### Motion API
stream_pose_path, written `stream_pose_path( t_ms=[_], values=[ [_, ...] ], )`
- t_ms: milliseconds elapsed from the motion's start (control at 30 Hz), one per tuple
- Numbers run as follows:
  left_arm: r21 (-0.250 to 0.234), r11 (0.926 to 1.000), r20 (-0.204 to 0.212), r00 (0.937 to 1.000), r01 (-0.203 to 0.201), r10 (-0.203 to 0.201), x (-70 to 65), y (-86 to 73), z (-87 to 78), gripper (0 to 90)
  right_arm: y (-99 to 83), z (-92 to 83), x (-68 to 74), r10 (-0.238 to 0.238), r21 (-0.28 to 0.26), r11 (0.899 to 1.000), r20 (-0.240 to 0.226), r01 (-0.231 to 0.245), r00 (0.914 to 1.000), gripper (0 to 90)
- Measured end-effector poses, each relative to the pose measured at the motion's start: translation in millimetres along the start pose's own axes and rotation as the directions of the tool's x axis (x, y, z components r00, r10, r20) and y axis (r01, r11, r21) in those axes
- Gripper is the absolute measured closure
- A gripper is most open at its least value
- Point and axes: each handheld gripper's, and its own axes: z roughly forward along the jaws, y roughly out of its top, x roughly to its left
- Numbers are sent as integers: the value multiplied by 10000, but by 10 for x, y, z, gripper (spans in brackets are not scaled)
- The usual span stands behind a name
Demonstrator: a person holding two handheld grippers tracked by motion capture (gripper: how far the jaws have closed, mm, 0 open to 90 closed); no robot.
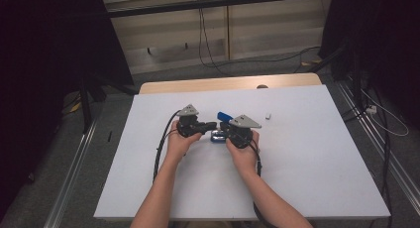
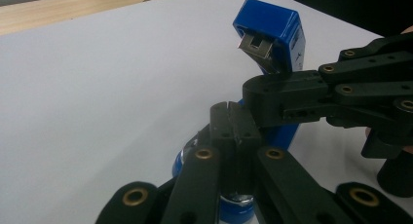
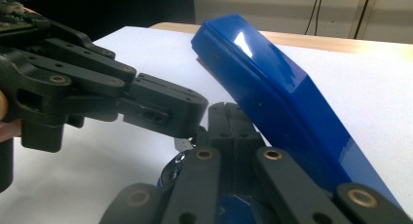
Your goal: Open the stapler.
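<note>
A blue stapler (image 1: 224,116) lies hinged open at mid-table, its upper arm (image 2: 270,34) raised and its base (image 2: 234,209) under my jaws. My left gripper (image 2: 233,119) is shut, its jaws pressed together just above the base. My right gripper (image 3: 233,118) is shut too, beside the raised blue arm (image 3: 272,92). The two tips meet almost at right angles: the right gripper (image 2: 253,100) comes in from the right, the left gripper (image 3: 195,112) from the left. A small metal piece (image 3: 182,143) shows beneath the left tip. I cannot tell whether either gripper pinches a thin part.
The white table top (image 1: 297,163) has open room on all sides of the hands. A small white item (image 1: 268,116) lies to the right of the stapler. A wooden strip (image 1: 228,83) runs along the far edge. Cables trail on the floor beyond.
</note>
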Motion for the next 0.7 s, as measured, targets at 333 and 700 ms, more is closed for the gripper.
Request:
stream_pose_path(
  t_ms=[333, 700],
  values=[
    [456, 9989, 48, 9999, -139, 137, 4, -58, 38, 900, 145, 26, 52, -219, 189, 9996, 208, 216, 9995, 900],
    [479, 9985, 11, 9996, -266, 266, -8, -65, 43, 900, 214, -62, 30, -363, 300, 9990, 933, 337, 9950, 900]
  ],
)
